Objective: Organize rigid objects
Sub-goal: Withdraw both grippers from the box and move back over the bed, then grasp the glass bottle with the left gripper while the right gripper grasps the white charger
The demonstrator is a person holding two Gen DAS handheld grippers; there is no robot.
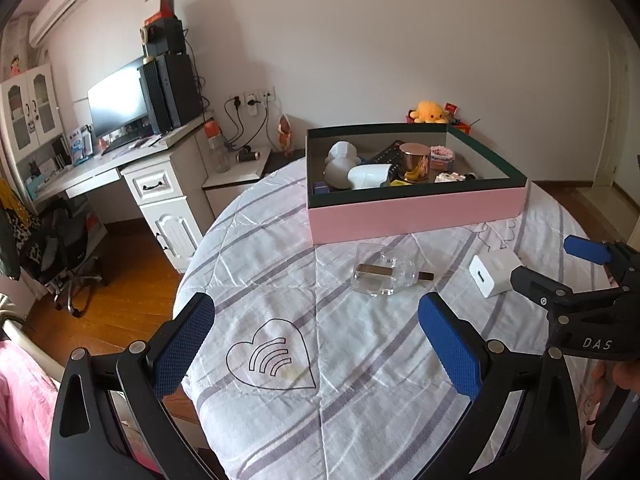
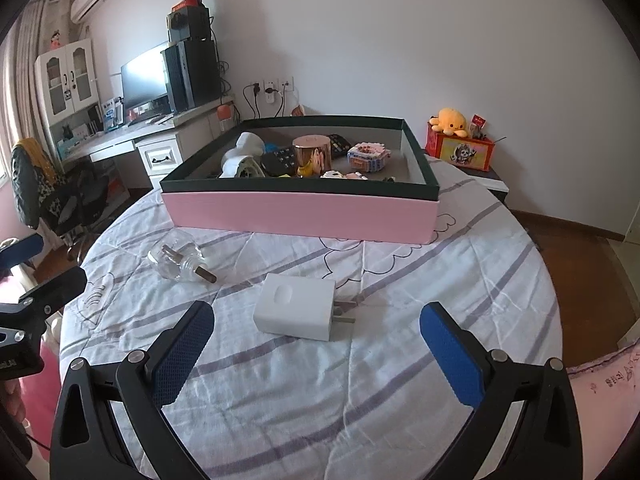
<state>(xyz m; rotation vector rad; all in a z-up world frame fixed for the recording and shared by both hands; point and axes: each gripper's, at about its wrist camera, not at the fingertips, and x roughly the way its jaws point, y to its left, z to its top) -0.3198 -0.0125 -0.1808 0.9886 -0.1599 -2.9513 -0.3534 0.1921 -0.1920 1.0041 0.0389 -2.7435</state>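
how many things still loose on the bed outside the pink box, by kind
clear glass bottle, lying on its side: 1
white plug adapter: 1
total: 2, both on the striped bedspread in front of the pink box

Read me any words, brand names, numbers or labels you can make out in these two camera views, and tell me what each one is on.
"DAS": white letters on the black body of the right gripper, seen in the left wrist view.
Pink sheet at the right edge, right wrist view: printed characters, too blurred to read.
Red box under the yellow plush: a skull picture, no readable words.
Desk items and boxes atop the computer: too small to read.
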